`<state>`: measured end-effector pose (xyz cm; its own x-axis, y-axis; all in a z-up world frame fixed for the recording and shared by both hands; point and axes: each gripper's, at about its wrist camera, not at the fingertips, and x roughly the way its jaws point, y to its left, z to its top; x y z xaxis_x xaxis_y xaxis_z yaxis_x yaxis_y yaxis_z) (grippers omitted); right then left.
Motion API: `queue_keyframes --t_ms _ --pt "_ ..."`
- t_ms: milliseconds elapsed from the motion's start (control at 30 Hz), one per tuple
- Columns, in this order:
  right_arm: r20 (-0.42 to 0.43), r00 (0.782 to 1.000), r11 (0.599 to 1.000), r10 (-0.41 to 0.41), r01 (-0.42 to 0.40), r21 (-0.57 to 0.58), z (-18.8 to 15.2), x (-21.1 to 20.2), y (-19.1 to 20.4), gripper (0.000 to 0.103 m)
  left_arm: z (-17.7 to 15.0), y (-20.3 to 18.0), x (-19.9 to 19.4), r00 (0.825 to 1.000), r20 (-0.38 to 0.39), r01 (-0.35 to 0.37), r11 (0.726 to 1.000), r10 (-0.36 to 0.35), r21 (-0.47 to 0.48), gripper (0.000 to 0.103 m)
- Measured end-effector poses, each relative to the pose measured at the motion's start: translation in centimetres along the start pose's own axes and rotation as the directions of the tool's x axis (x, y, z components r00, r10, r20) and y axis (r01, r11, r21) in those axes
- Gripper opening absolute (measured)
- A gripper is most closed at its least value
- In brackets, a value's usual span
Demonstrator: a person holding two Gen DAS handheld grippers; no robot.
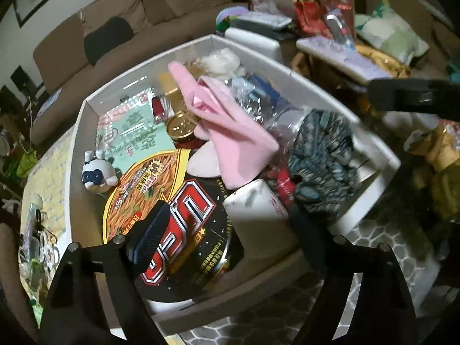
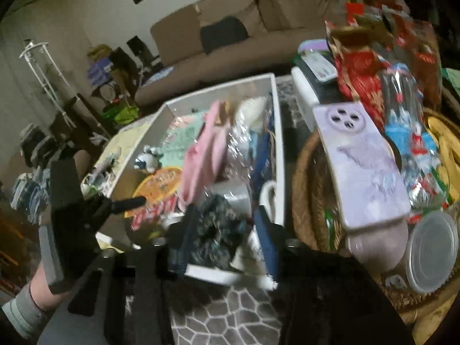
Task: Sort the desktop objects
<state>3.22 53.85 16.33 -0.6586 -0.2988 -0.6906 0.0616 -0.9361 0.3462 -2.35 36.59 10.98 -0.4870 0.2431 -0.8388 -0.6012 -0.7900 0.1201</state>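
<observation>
left tool [image 1: 227, 224] jaws wide apart, over noodle bowl [image 1: 172, 215] and white cup [image 1: 258, 210] in white box [image 1: 86, 132]. right tool [image 2: 224, 230] jaws slightly apart around teal scrunchie [image 2: 215, 224], which rests inside box near front wall; contact unclear.

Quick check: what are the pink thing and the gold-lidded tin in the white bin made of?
Pink cloth: soft fabric, matte, probably fleece or cotton; it folds and drapes. Gold-lidded tin: metal, glossy, with embossed rings catching light. White bin: looks like smooth, thin-walled plastic or coated board; I can't tell which.
</observation>
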Motion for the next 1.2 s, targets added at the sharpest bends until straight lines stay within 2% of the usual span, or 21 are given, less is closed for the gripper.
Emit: queue_keyframes --t_ms 100,233,333,400,467,533,567,600,633,667,733,800,833,900,1033,1200 --pt "-0.075 0.997 1.0 -0.011 0.01 -0.011 0.1 2.6 0.3 0.014 0.0 0.2 -1.7 0.997 0.037 0.061 0.998 -0.06 -0.031 0.084" --pt "-0.171 0.985 1.0 -0.005 0.007 0.015 -1.3 6.2 -0.2 0.012 -0.3 0.6 -4.2 0.986 0.107 0.138 0.988 -0.13 -0.068 0.089" --pt "-0.158 0.987 0.999 -0.032 0.032 -0.006 -1.9 5.6 0.1 0.012 -1.3 1.7 -5.9 0.976 0.157 0.171 0.98 -0.154 -0.102 0.094" --pt "-0.136 0.99 0.999 -0.036 0.037 0.007 -1.7 4.5 0.2 0.015 -2.1 2.8 -6.8 0.969 0.18 0.193 0.971 -0.166 -0.141 0.102" --pt "-0.096 0.995 0.999 -0.041 0.043 0.02 -1.3 2.8 0.6 0.015 -2.8 4.0 -7.6 0.965 0.202 0.205 0.963 -0.168 -0.177 0.103" --pt "-0.049 0.998 0.999 -0.039 0.039 0.006 -0.9 1.0 2.1 0.022 -4.1 5.5 -8.7 0.957 0.234 0.22 0.952 -0.168 -0.214 0.103" --pt "-0.038 0.999 0.999 -0.033 0.033 0.0 -0.9 0.6 2.7 0.035 -4.8 6.4 -9.3 0.955 0.249 0.221 0.947 -0.161 -0.234 0.103" --pt "-0.024 1.0 1.0 -0.021 0.02 -0.009 -0.8 0.1 3.7 0.054 -5.2 7.0 -9.6 0.954 0.255 0.221 0.944 -0.157 -0.246 0.103" --pt "-0.013 1.0 1.0 -0.002 0.002 -0.02 -0.9 -0.3 4.8 0.061 -6.1 8.0 -10.0 0.952 0.266 0.223 0.938 -0.151 -0.265 0.103" --pt "-0.007 1.0 0.999 0.024 -0.024 -0.038 -0.9 -0.5 6.3 0.067 -6.7 8.8 -10.3 0.95 0.274 0.226 0.934 -0.148 -0.278 0.103" --pt "-0.003 0.997 0.995 0.075 -0.075 -0.073 -1.1 -0.5 9.1 0.07 -8.6 11.2 -11.1 0.948 0.291 0.222 0.923 -0.129 -0.314 0.103" --pt "-0.003 0.992 0.988 0.127 -0.127 -0.089 -1.4 -0.2 11.6 0.082 -10.6 13.8 -11.6 0.952 0.294 0.194 0.914 -0.088 -0.357 0.103" --pt "0.0 0.989 0.985 0.148 -0.148 -0.092 -1.5 0.2 12.7 0.083 -11.5 14.9 -11.8 0.954 0.291 0.183 0.907 -0.071 -0.379 0.103" --pt "-0.003 0.985 0.98 0.175 -0.175 -0.098 -1.6 1.0 14.7 0.083 -13.3 17.5 -11.9 0.958 0.285 0.168 0.885 -0.041 -0.435 0.103" --pt "-0.042 0.974 0.969 0.222 -0.225 -0.104 -1.8 4.1 19.2 0.083 -18.2 24.4 -11.6 0.962 0.265 0.112 0.801 0.06 -0.588 0.103" --pt "-0.093 0.958 0.956 0.27 -0.278 -0.089 -2.2 9.0 25.0 0.083 -22.8 30.8 -9.9 0.968 0.193 0.016 0.723 0.163 -0.691 0.103"
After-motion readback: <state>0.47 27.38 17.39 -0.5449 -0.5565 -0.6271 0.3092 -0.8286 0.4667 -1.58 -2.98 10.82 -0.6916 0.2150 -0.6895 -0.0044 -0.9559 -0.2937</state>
